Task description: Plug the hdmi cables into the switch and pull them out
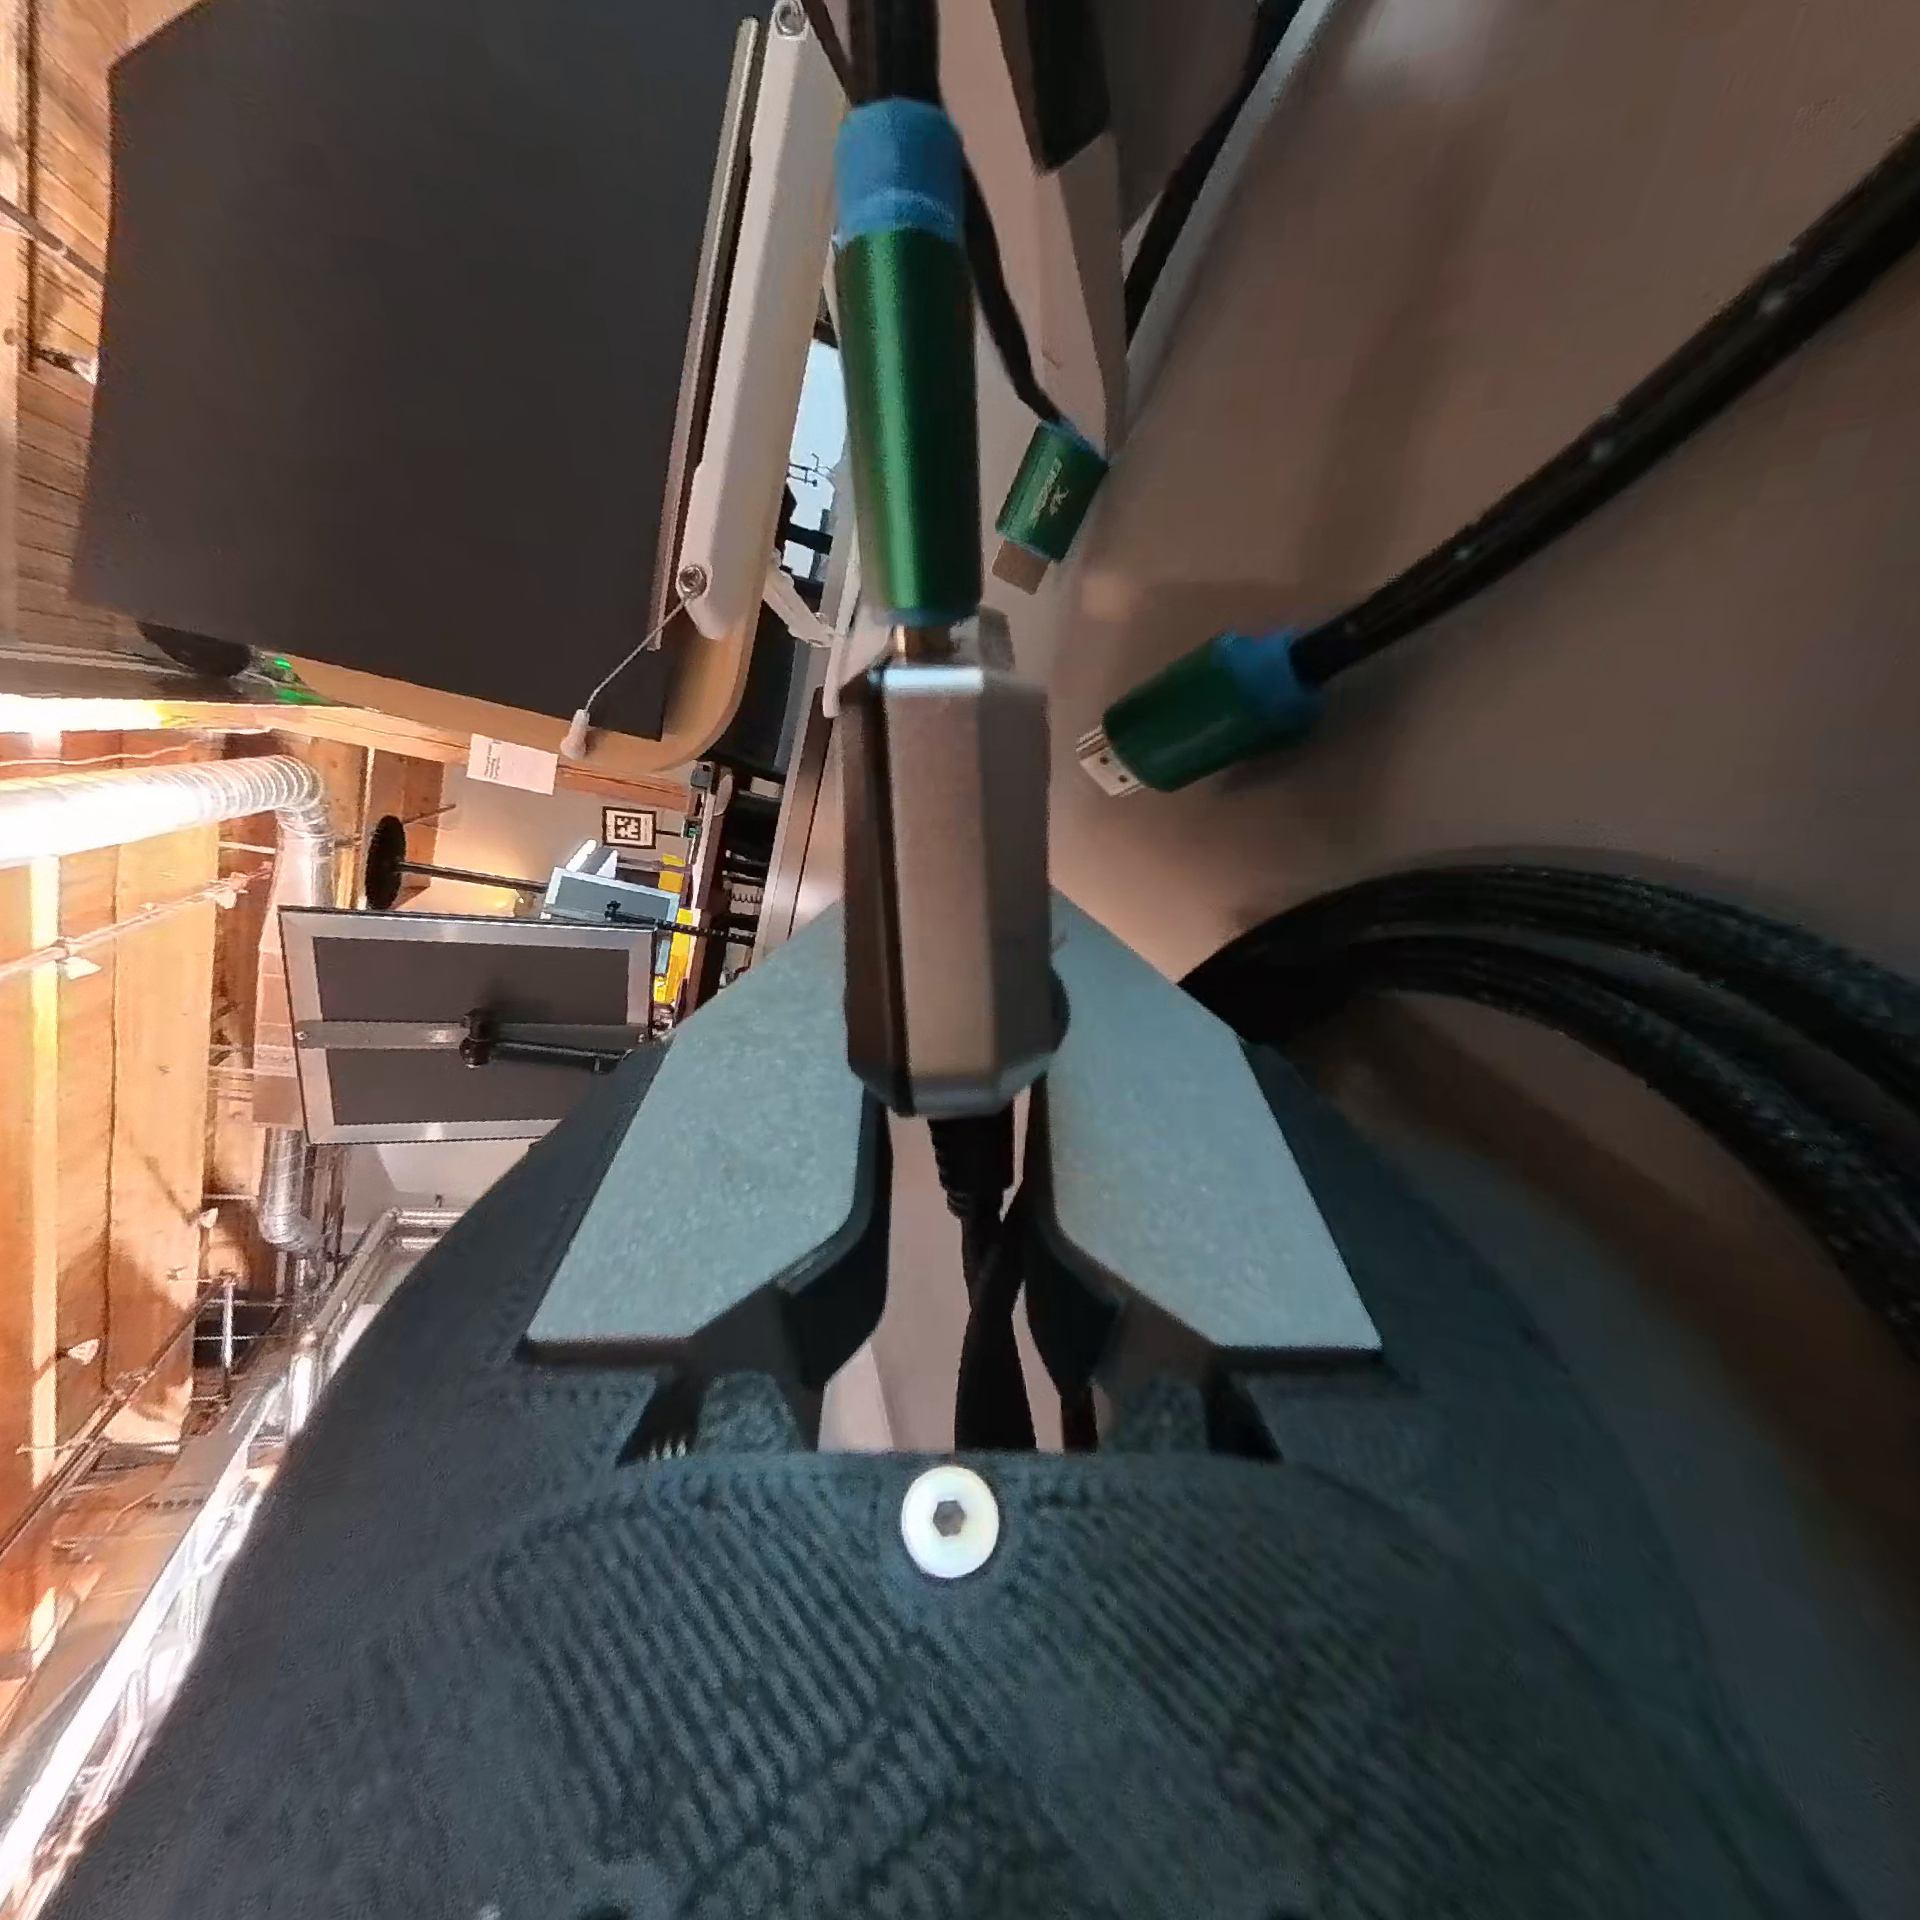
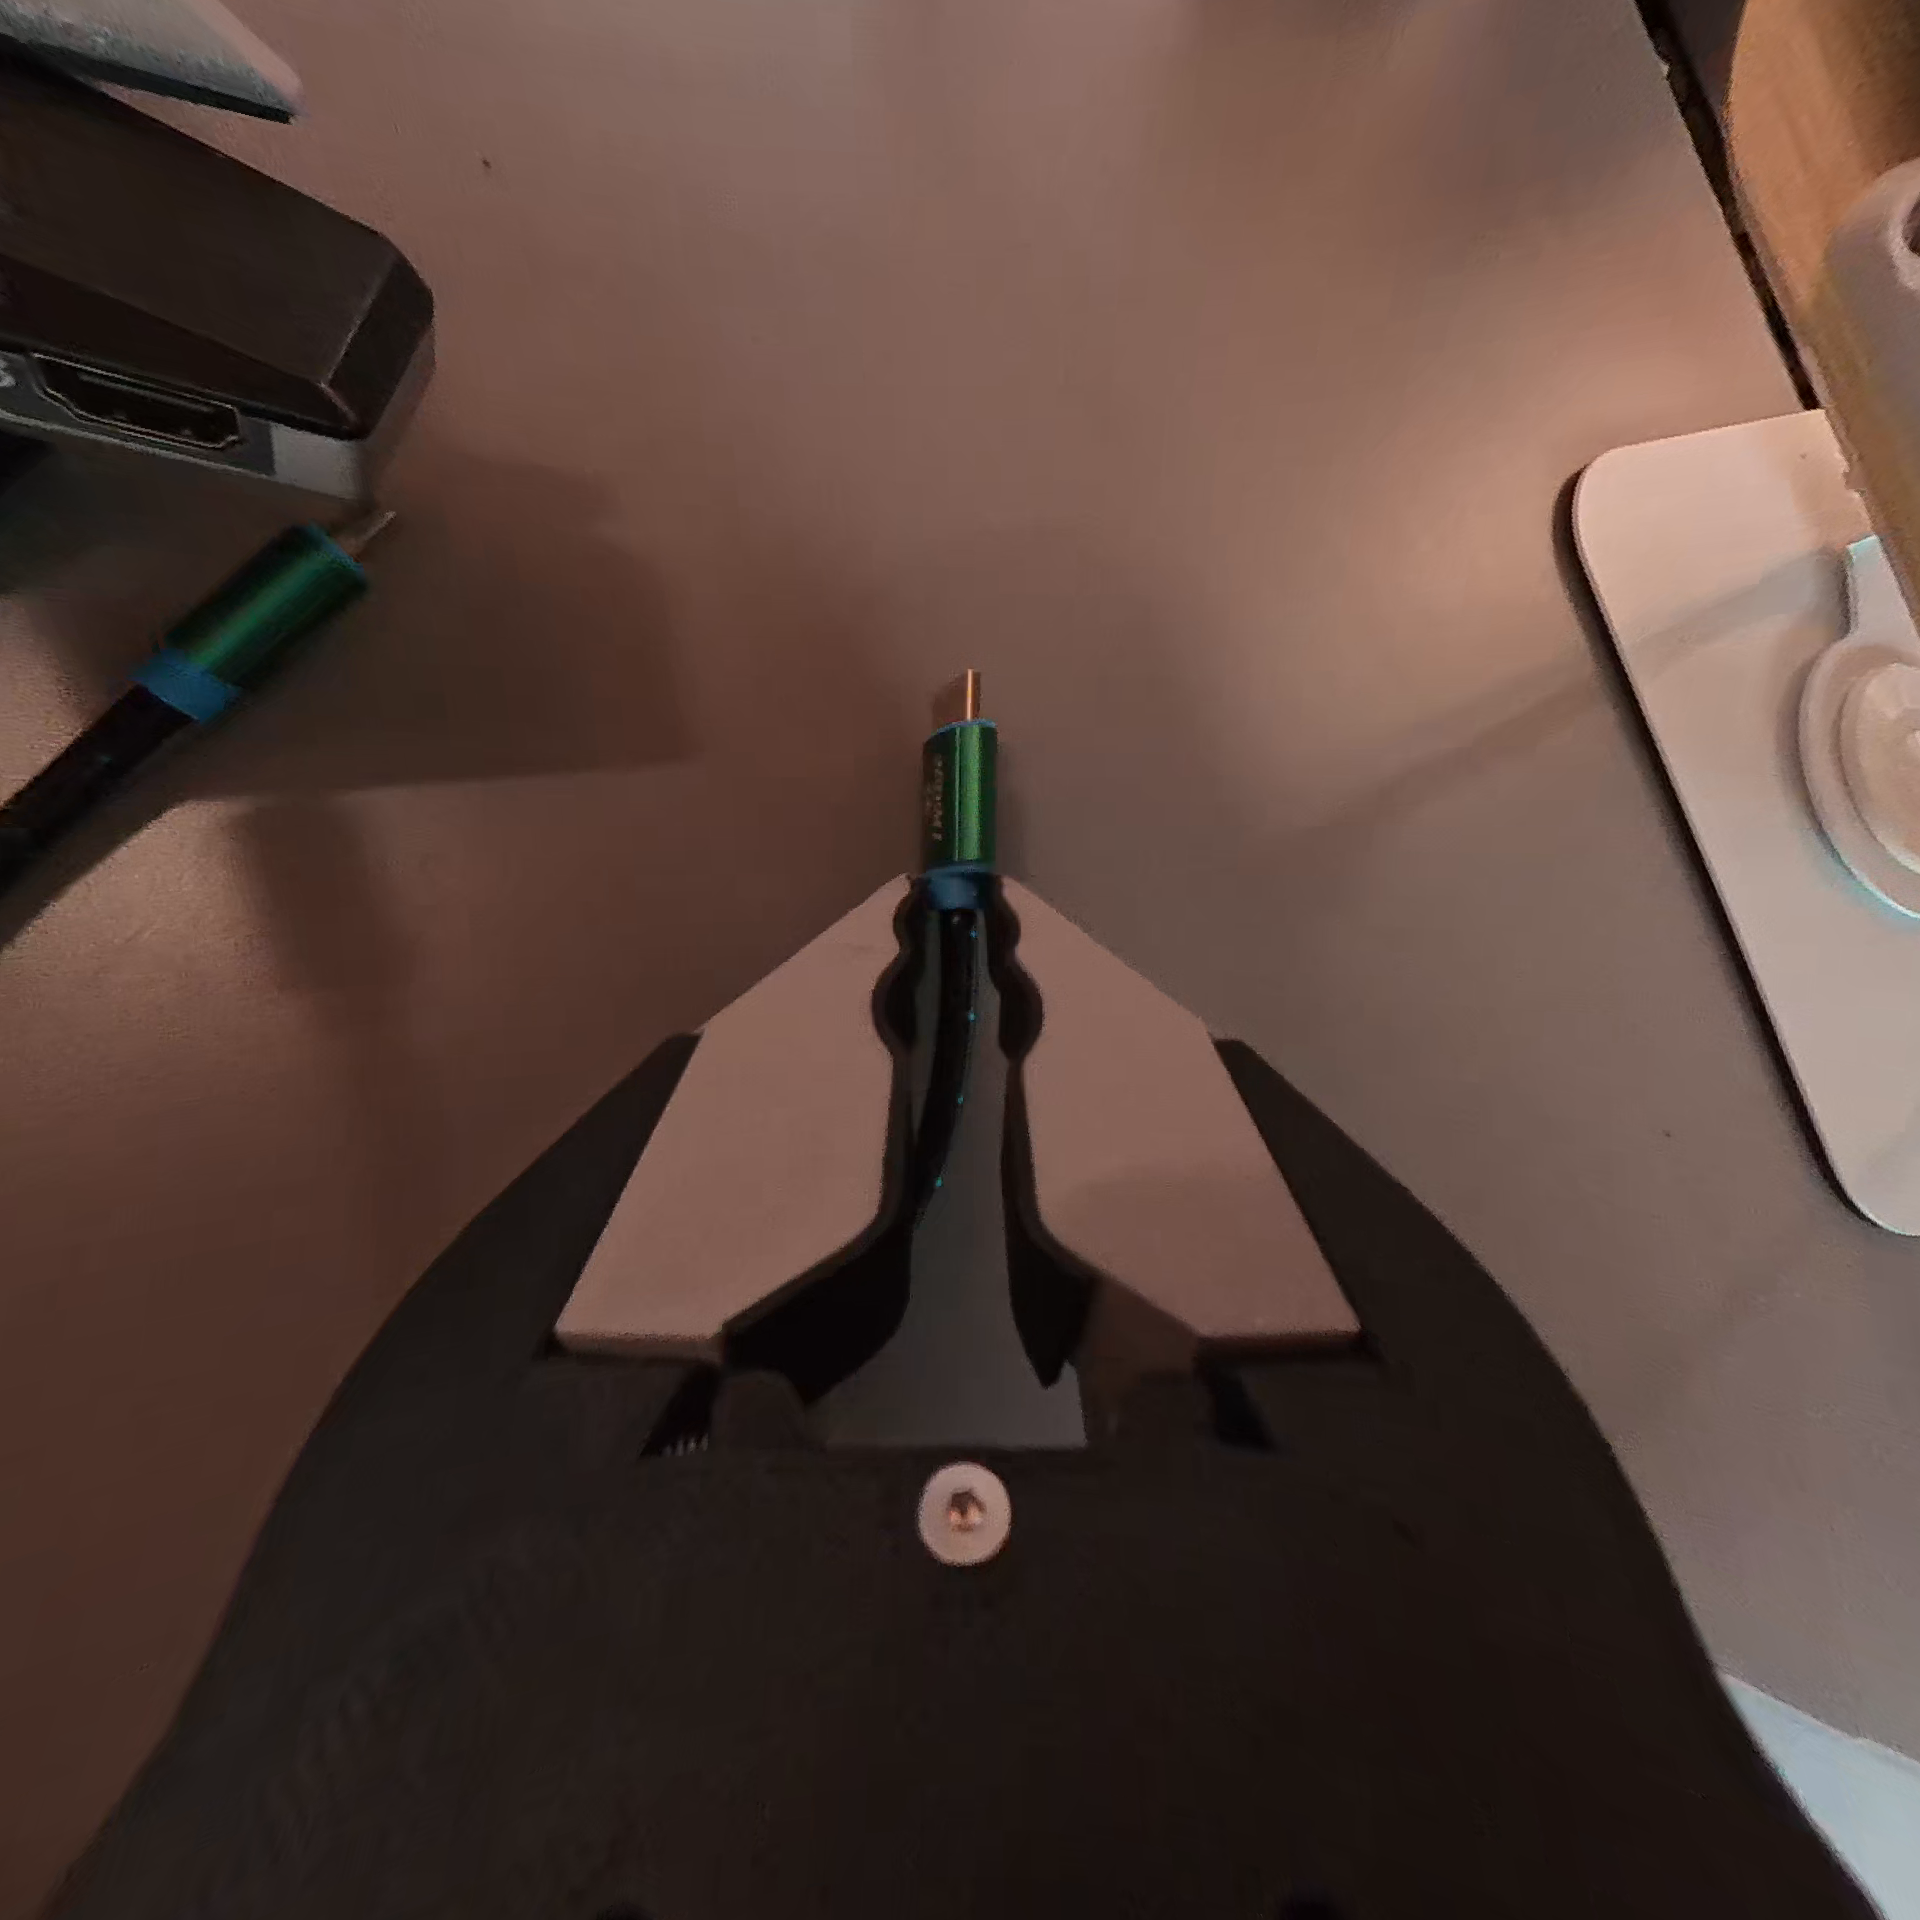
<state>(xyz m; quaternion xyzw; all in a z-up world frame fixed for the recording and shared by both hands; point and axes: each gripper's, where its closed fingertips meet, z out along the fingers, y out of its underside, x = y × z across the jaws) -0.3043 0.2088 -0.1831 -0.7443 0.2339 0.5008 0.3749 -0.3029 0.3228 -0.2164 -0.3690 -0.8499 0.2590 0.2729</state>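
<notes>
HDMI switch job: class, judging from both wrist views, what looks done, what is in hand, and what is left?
Done: one green plug sits in the switch, which the left tongs hold. In hand: the right tongs grip a second cable just behind its plug, not yet inserted. Left: an empty port to fill, two loose plugs on the table, then pulling out.

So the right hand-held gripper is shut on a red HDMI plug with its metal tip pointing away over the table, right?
Not quite: the plug is green, not red. The right wrist view shows the right hand-held gripper shut on the black cable just behind a green metal HDMI plug, its metal tip pointing away over the grey-brown table.
</notes>
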